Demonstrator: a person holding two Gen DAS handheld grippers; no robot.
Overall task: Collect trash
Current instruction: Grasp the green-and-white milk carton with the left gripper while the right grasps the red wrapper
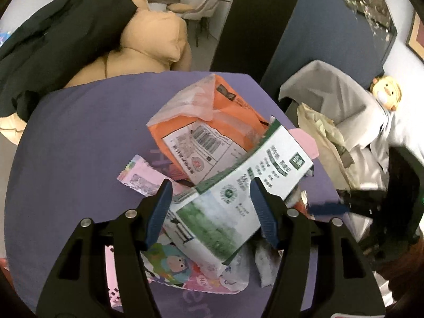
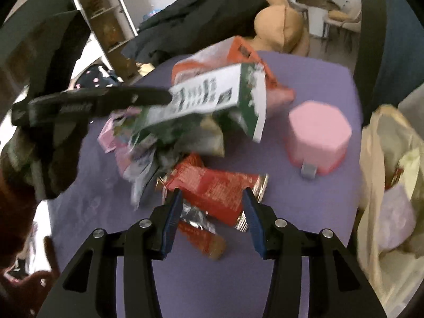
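Note:
My left gripper [image 1: 210, 185] is shut on a green and white carton [image 1: 233, 185], with its blue pads against the carton's two sides. In the right wrist view this carton [image 2: 212, 98] hangs tilted above the pile, and the left gripper [image 2: 92, 103] is at its left end. An orange bag [image 1: 212, 122] lies behind it. Pink and cartoon-printed wrappers [image 1: 172, 265] lie under it. My right gripper [image 2: 212, 192] is shut on a red wrapper [image 2: 209, 180] with silver crimped ends. A second red wrapper [image 2: 204, 238] lies blurred below it.
All the trash rests on a purple table [image 2: 304, 225]. A pink hexagonal box [image 2: 318, 132] stands to the right of the pile. A cream plastic bag [image 2: 384, 159] with trash inside hangs open at the table's right edge. Dark clothing [image 1: 53, 39] and a tan cushion [image 1: 153, 34] lie beyond the table.

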